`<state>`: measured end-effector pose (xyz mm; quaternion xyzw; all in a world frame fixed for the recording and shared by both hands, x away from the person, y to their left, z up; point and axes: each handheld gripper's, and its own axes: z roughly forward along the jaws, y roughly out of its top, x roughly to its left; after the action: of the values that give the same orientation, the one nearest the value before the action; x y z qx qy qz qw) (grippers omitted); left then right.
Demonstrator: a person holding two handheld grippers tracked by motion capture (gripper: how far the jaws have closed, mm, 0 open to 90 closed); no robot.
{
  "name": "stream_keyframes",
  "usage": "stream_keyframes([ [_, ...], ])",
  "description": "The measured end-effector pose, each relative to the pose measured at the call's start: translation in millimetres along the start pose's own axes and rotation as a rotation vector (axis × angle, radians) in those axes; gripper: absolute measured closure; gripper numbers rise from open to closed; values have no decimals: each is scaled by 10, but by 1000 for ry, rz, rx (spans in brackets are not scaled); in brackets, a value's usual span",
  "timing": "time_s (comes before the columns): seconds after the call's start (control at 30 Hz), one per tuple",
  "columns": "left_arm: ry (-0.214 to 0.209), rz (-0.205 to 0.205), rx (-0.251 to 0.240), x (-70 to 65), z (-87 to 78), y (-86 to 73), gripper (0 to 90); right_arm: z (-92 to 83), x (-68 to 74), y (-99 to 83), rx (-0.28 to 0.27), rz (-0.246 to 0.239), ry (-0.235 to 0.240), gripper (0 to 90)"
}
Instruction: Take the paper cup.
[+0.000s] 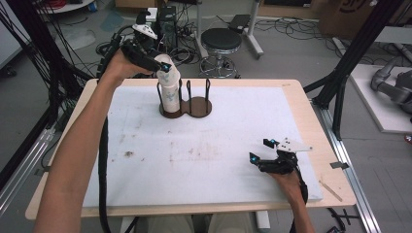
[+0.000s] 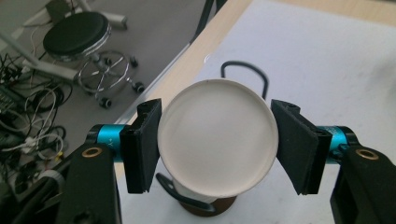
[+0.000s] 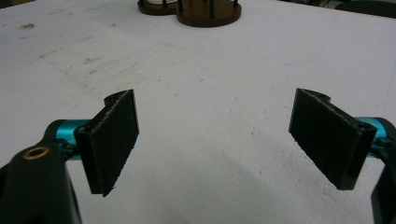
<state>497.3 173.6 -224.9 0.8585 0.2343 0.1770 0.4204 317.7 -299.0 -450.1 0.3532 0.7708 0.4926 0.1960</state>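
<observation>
The white paper cup (image 1: 169,87), tall, tapered and printed with a faint pattern, stands upside down in the left ring of the dark brown wooden two-ring holder (image 1: 187,108), whose thin black wire loops rise around it. That holder sits at the far edge of the white-topped counter (image 1: 204,160), left of its middle.

The left gripper (image 1: 165,66) comes down over the cup's upturned base. In the left gripper view (image 2: 215,140) its two black pads are pinching the round white base from opposite sides, the left pad touching the rim and the right one at or just off it.

The cup looks very light and thin-walled, so it should lift with almost no effort, but it will dent or go oval if squeezed hard. The base end is the stiffest part, because the recessed bottom disc braces the wall there; gripping across it, as now, is the sensible hold. Lower down, the wall is softer and wider. The smooth coated paper and the taper could let it slide out of a loose pinch, and the wire loops beside it may catch it unless it rises straight.

The right gripper (image 1: 266,150) rests on the counter well away from the holder, toward the near right corner, its jaws spread wide with nothing between them (image 3: 215,140).
</observation>
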Motion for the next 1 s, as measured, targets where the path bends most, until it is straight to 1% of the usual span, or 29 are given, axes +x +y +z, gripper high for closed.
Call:
stream_keyframes([
  [0.07,-9,10,-13,-58,-78,-24,367,0,1,0,-1,-4,-1,162],
  [0.1,-24,12,-21,-97,-120,-41,367,0,2,0,-1,-5,-1,162],
  [0.13,-33,16,-22,-124,-147,-49,367,1,3,-1,-3,-7,-2,162],
  [0.23,-54,36,-49,-245,-252,-92,367,3,1,0,-3,-8,-1,162],
  [0.33,-59,48,-59,-351,-340,-149,367,-4,1,-2,-4,-2,2,162],
  [0.37,-63,43,-75,-382,-366,-173,367,-3,-3,-3,-10,-8,-2,162],
  [0.43,-82,41,-102,-447,-409,-217,367,-7,2,-3,-7,-6,-5,162],
  [0.5,-96,50,-114,-521,-435,-255,366,-3,2,-2,-4,-4,-1,162],
  [0.53,-100,54,-129,-561,-447,-277,366,1,0,1,1,4,0,162],
  [0.57,-110,54,-144,-599,-455,-302,366,6,-9,3,4,3,2,162],
  [0.63,-122,65,-151,-684,-462,-367,366,15,-21,8,13,10,5,162],
  [0.67,-127,66,-154,-709,-461,-391,366,18,-20,9,19,17,9,162],
  [0.7,-138,66,-157,-741,-458,-425,367,18,-21,9,20,17,9,162],
  [0.77,-146,65,-165,-796,-445,-484,366,15,-16,8,18,16,9,162],
  [0.87,-176,60,-184,-897,-400,-591,366,9,-14,6,10,8,6,162],
  [0.97,-200,64,-203,-997,-357,-693,366,11,-17,5,11,8,8,162],
  [1.0,-210,72,-205,-1025,-337,-728,366,11,-17,6,12,9,8,162],
])
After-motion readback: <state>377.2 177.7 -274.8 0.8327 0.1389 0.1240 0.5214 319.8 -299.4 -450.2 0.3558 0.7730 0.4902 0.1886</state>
